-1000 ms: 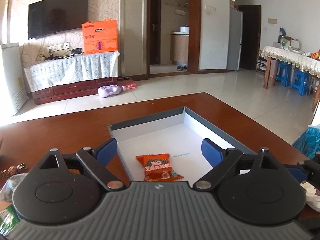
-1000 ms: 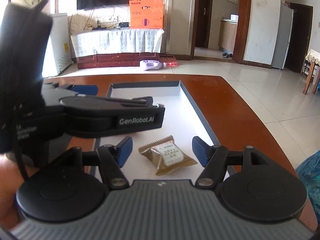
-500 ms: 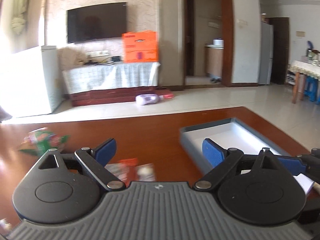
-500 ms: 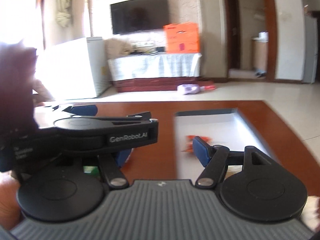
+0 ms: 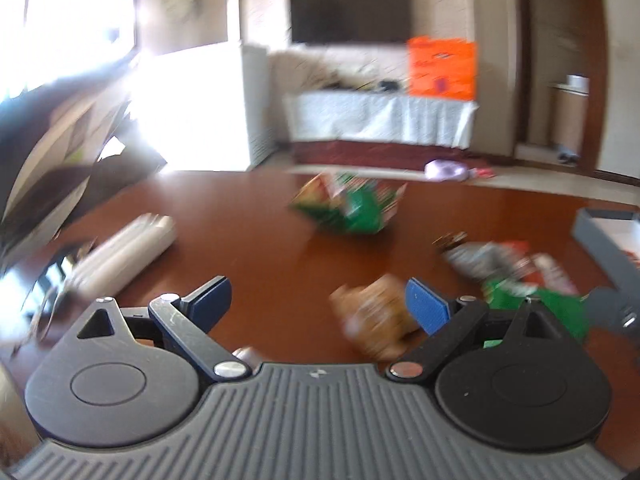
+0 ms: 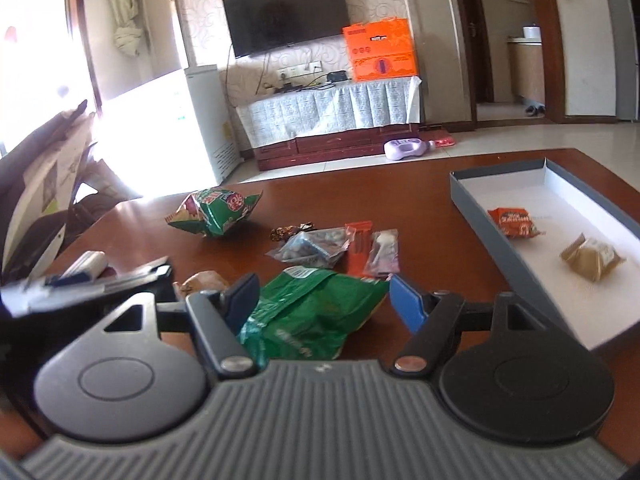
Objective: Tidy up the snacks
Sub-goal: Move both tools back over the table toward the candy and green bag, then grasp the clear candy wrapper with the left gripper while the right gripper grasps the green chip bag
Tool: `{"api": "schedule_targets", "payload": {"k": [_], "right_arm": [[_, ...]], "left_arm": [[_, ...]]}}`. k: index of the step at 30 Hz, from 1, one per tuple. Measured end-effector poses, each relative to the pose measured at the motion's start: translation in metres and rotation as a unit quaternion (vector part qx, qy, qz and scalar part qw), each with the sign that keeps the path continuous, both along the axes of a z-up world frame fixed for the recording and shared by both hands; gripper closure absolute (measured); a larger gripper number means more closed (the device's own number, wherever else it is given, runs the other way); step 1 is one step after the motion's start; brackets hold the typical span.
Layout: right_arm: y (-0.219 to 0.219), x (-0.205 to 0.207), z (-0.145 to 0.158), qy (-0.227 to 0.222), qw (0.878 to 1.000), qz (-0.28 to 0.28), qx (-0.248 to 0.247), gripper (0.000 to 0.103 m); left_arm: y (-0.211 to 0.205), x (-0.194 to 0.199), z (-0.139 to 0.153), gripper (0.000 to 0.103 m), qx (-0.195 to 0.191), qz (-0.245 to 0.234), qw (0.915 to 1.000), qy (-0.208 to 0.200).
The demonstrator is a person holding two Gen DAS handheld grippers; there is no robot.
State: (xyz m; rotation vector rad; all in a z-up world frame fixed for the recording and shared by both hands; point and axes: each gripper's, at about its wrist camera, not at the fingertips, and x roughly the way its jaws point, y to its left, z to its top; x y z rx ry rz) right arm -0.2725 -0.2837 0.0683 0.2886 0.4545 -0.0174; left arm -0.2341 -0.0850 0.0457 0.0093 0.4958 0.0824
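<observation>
Now between drops: both the left gripper and right gripper gape empty; next, close on the crumpled green foil snack bag, lower centre.

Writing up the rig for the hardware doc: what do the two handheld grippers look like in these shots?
Both match: the left gripper and right gripper each have a ribbed grey body, two round black discs with black linkage arms on silver pivot screws, and blue pads on the fingertips. A small logo mark sits mid-body. No cables or sleeves show.
</observation>
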Motion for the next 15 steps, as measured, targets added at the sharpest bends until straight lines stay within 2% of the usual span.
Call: {"api": "schedule_targets", "payload": {"k": [2, 5, 9, 12, 15], "right_arm": [[0.015, 0.0, -0.004, 0.002, 1.0, -0.014, -0.012, 0.029], [0.028, 0.011, -0.011, 0.02, 0.999, -0.03, -0.018, 0.029], [0.039, 0.024, -0.023, 0.05, 0.998, -0.045, -0.006, 0.028], [0.041, 0.037, -0.032, 0.067, 0.996, -0.059, 0.01, 0.02], [0.045, 0.047, -0.036, 0.068, 0.995, -0.07, 0.018, 0.017]], "left_arm": [[0.021, 0.0, -0.014, 0.007, -0.015, 0.03, 0.9992, 0.024], [0.034, 0.007, -0.026, 0.007, -0.029, 0.045, 0.9972, 0.051], [0.037, 0.018, -0.034, 0.007, -0.021, 0.043, 0.9968, 0.063], [0.032, 0.038, -0.04, 0.007, -0.014, 0.036, 0.9949, 0.093], [0.031, 0.043, -0.039, 0.007, -0.026, 0.027, 0.9952, 0.091]]}}
